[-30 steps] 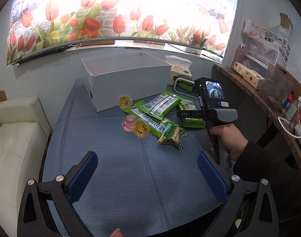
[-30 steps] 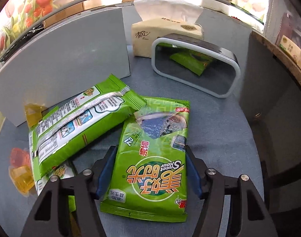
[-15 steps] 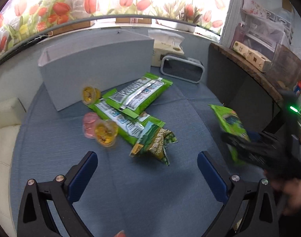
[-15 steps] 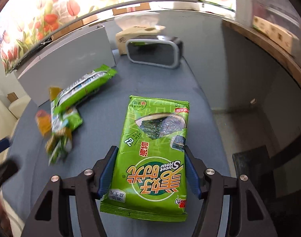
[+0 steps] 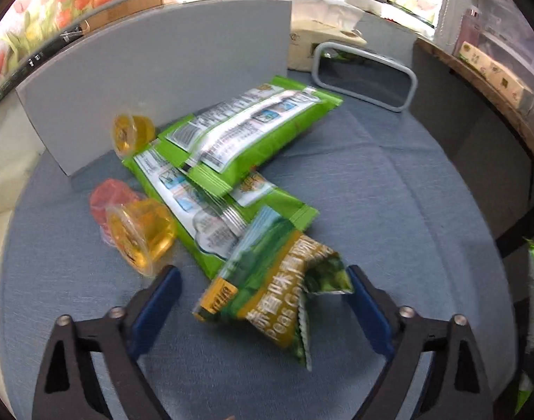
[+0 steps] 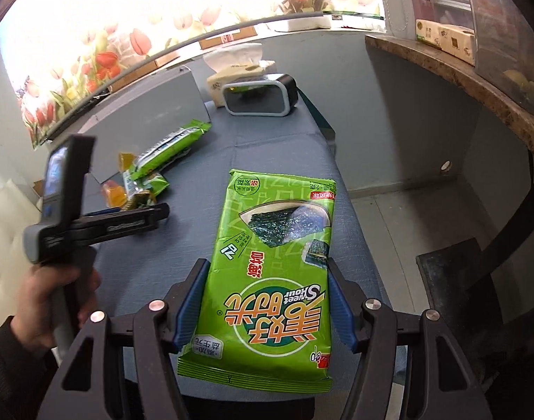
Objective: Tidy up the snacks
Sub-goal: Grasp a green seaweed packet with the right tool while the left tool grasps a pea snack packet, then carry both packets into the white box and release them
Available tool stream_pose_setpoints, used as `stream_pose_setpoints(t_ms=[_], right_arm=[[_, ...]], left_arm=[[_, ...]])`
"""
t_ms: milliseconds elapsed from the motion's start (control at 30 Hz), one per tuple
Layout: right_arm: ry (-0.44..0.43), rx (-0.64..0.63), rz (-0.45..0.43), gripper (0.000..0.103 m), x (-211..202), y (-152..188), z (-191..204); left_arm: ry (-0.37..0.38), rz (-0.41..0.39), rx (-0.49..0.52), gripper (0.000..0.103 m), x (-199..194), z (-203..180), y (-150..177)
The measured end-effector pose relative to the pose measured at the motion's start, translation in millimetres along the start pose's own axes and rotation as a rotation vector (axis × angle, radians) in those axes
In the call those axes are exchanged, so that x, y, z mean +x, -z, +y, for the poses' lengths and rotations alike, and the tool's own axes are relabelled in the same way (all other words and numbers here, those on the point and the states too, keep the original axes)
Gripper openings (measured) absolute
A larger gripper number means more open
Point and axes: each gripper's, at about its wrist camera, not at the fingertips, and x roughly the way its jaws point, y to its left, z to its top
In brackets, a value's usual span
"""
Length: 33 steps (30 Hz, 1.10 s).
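Observation:
My right gripper [image 6: 267, 301] is shut on a green seaweed snack pack [image 6: 270, 262] and holds it above the table's right edge. My left gripper [image 5: 263, 297] is open, its fingers on either side of a green-and-gold pea snack bag [image 5: 277, 290] lying on the blue table [image 5: 372, 192]. Behind that bag lie two long green packs [image 5: 253, 133], two yellow jelly cups [image 5: 141, 234] and a pink one [image 5: 107, 196]. The grey box [image 5: 162, 70] stands at the back. In the right wrist view the left gripper [image 6: 141, 217] reaches toward the snack pile [image 6: 151, 171].
A tissue box [image 5: 319, 38] and a dark mirror-faced clock [image 5: 365, 77] stand at the back right. A wooden shelf [image 6: 477, 80] with boxes runs along the right. A white sofa [image 5: 1, 192] sits at the left.
My right gripper has lifted the seaweed pack off the pile and pulled back to the right. My left gripper has moved forward and down to straddle the pea snack bag.

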Motion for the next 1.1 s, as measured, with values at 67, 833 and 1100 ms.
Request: stream_pose_setpoints(t_ms=[67,833,1100], right_arm=[[-0.017,0.003,0.000,0.068,-2,1,2],[-0.195,-0.167,-0.038,0.068,12,-53,89],[-0.231,-0.314,-0.104,0.068,50,-140,164]], left_arm=[[0.006,-0.007,0.004,0.072,-3,0,0],[0.172,-0.218,-0.112,0.046,-163,93,2],[0.156,-0.303,-0.182,0.047,-167,149,-60]])
